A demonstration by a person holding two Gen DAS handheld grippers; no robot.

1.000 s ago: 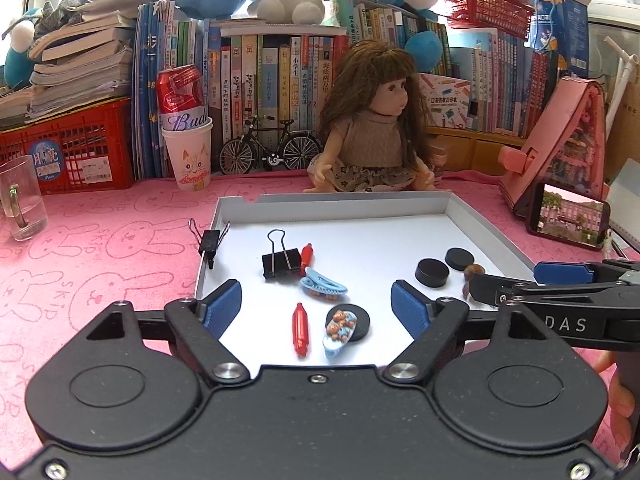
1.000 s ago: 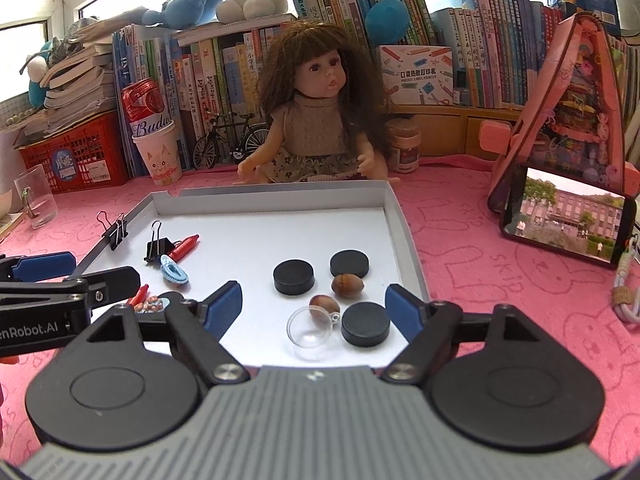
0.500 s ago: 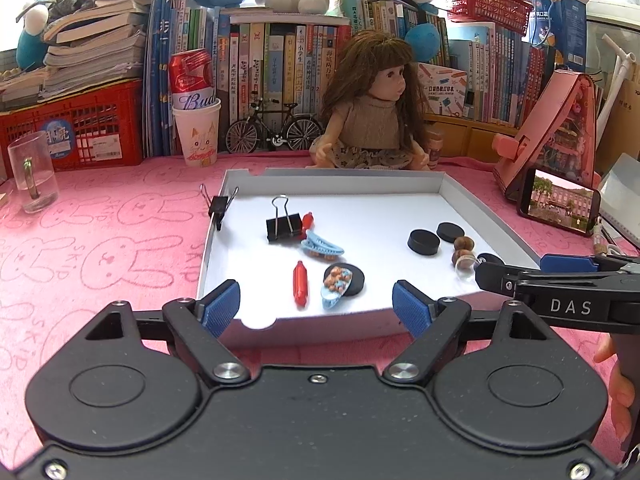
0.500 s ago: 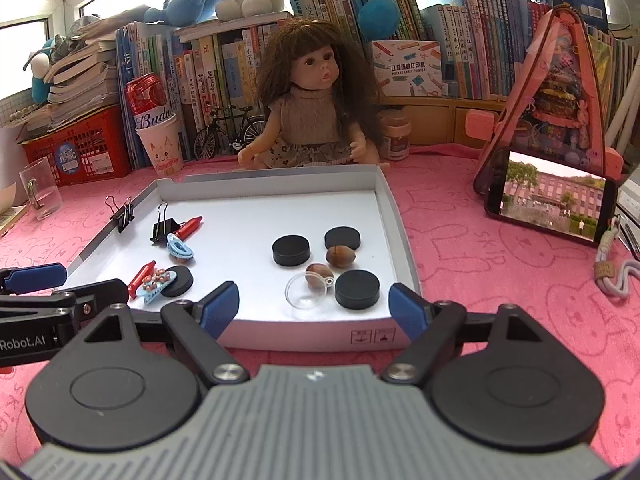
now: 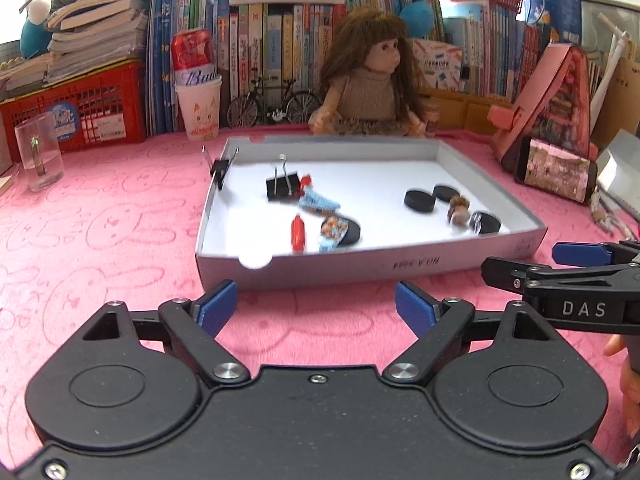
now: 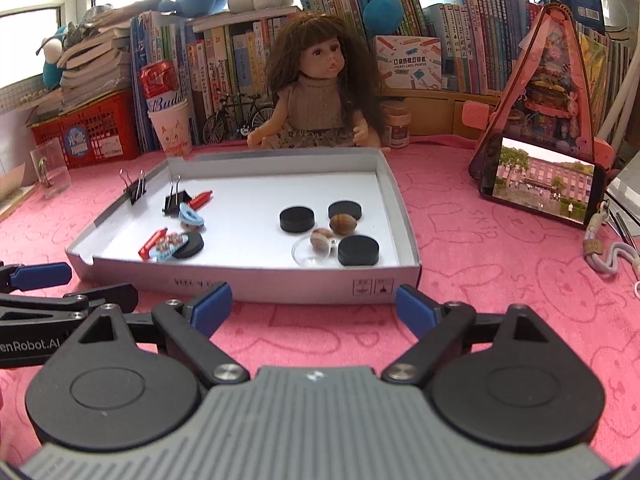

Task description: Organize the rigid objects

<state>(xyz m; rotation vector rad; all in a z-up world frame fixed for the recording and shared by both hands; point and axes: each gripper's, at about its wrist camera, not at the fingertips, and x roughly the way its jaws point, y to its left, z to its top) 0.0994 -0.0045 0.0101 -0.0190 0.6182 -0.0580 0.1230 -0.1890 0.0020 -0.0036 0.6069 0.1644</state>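
A shallow white box tray [image 5: 400, 266] [image 6: 280, 284] lies on the pink cloth. It holds black binder clips [image 5: 282, 190] [image 6: 174, 202], red clips [image 5: 298, 233] [image 6: 153, 242], blue hair clips [image 5: 318, 203] [image 6: 190, 218], black discs [image 5: 419, 200] [image 6: 297, 219], nuts [image 6: 343, 223] and a clear round piece [image 6: 312, 251]. Another binder clip [image 5: 220, 168] sits on the tray's left rim. My left gripper [image 5: 316, 308] is open and empty, just in front of the tray. My right gripper [image 6: 314, 306] is open and empty, also in front of the tray.
A doll [image 5: 370, 80] [image 6: 320, 88] sits behind the tray. A paper cup with a red can [image 5: 198, 92], a red basket [image 5: 76, 110], a glass [image 5: 38, 156] and books stand at the back. A phone [image 6: 540, 182] leans on a pink stand at right.
Both grippers have drawn back from over the tray to the cloth in front of it. Both stay open and empty. The tray's contents have not moved.
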